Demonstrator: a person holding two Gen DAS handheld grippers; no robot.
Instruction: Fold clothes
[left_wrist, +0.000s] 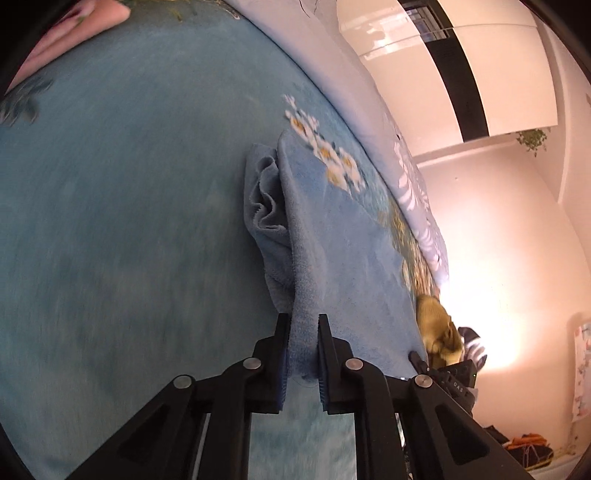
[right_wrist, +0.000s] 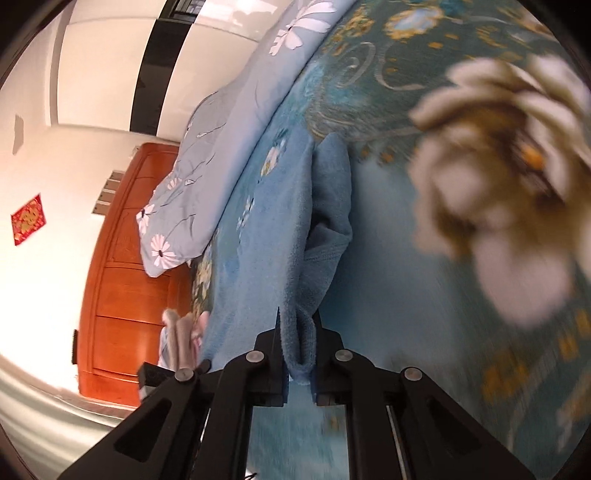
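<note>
Cloth (left_wrist: 325, 236) hangs pinched in both grippers, left (left_wrist: 303, 332) and right (right_wrist: 297, 332). Each clamps an edge, likely stretching it taut above the bed (left_wrist: 129, 221) for folding.

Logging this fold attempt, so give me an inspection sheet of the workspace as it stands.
Surface: bed blanket, blue-teal with flower print, blurred.
Job's things: blue towel-like cloth, flower-printed, lifted and stretched between both grippers, its lower part bunched.
Clutter: yellow-brown item and pale pink cloth at the bed edge.
Grippers: left gripper shut on the cloth; right gripper shut on a folded edge.
Cables: nothing seen.
Surroundings: grey-blue flowered quilt, orange wooden cabinet, red wall decoration, white walls.
</note>
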